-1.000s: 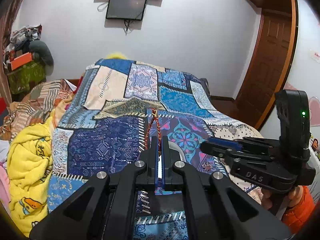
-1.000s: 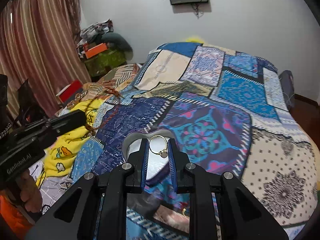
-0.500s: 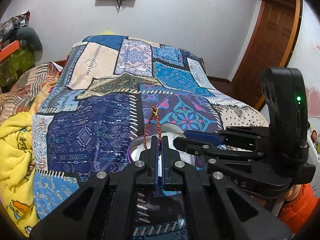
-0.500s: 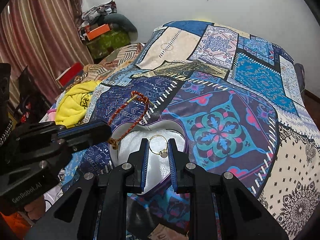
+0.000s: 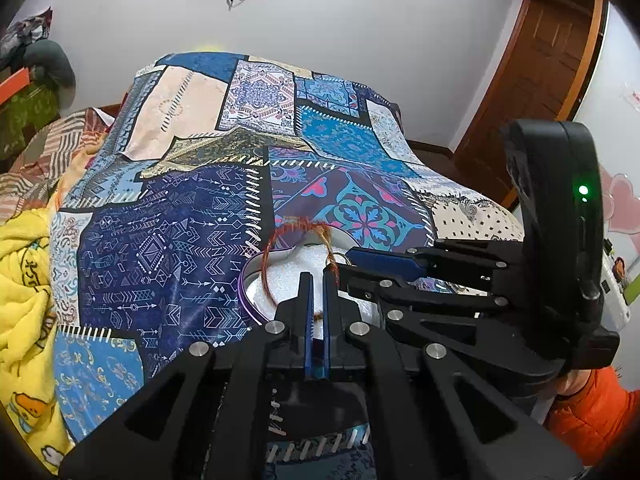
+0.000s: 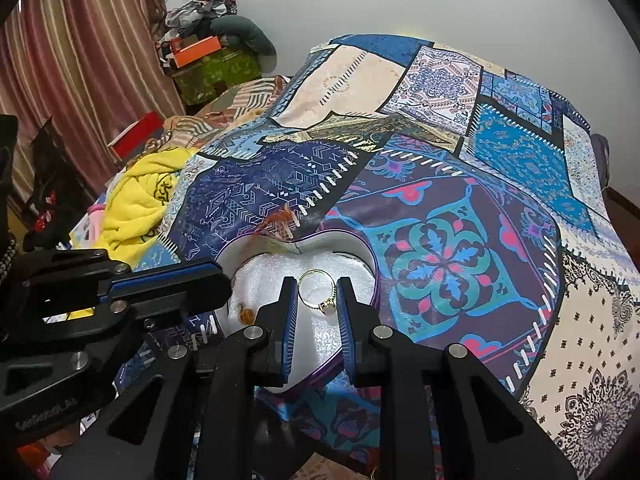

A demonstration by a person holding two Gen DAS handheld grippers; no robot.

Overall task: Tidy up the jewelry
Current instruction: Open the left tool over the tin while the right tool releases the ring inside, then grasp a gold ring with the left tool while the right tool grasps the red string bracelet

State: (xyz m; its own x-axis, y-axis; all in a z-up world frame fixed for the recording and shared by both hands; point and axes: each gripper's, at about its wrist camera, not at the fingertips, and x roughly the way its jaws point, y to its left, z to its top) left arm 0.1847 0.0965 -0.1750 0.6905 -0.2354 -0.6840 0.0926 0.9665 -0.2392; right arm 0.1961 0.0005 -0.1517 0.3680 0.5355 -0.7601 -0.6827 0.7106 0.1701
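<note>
A heart-shaped jewelry box [image 6: 256,252] with a purple rim and white foam lining lies open on the patchwork bedspread; it also shows in the left wrist view [image 5: 256,292]. My left gripper [image 5: 316,280] is shut on a red-orange braided bracelet [image 5: 266,268], whose loop droops over the box's rim and onto the foam. My right gripper [image 6: 318,290] is shut on a thin gold ring [image 6: 316,294] and holds it just above the foam inside the box. The left gripper [image 6: 216,280] reaches in from the left in the right wrist view.
The patchwork bedspread [image 6: 460,208] covers the bed. A yellow blanket [image 6: 136,204] lies at the left edge, with clutter and a curtain [image 6: 72,72] behind it. A wooden door [image 5: 532,92] stands at the far right.
Both grippers have come down and closer to the box. The bracelet's loop, upright before, now slumps over the box rim onto the foam. The ring is lower in the box.
</note>
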